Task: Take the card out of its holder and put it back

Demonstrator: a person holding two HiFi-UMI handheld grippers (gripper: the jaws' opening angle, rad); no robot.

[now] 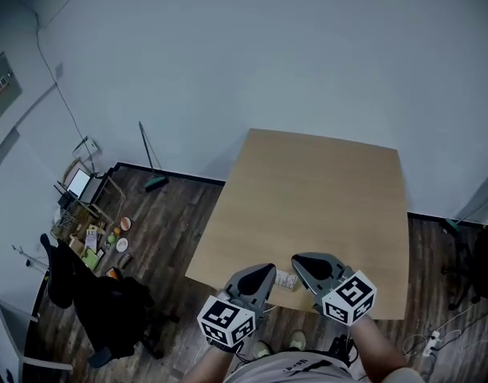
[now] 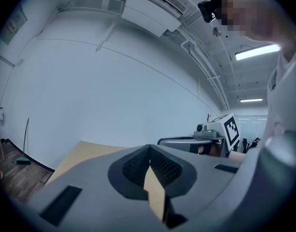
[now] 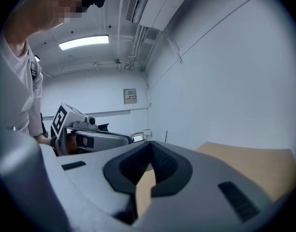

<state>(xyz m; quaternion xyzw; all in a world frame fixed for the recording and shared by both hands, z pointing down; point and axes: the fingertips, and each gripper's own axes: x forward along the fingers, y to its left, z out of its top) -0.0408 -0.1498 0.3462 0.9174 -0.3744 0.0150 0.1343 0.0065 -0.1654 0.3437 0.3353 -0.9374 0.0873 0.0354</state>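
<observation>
- A small white card lies on the light wooden table, close to its near edge. It is too small to tell whether it sits in a holder.
- The left gripper is just left of the card. Its grey fingers are closed tip to tip with nothing between them.
- The right gripper is just right of the card. Its fingers are likewise pressed together and empty.
- The two grippers point toward each other.
</observation>
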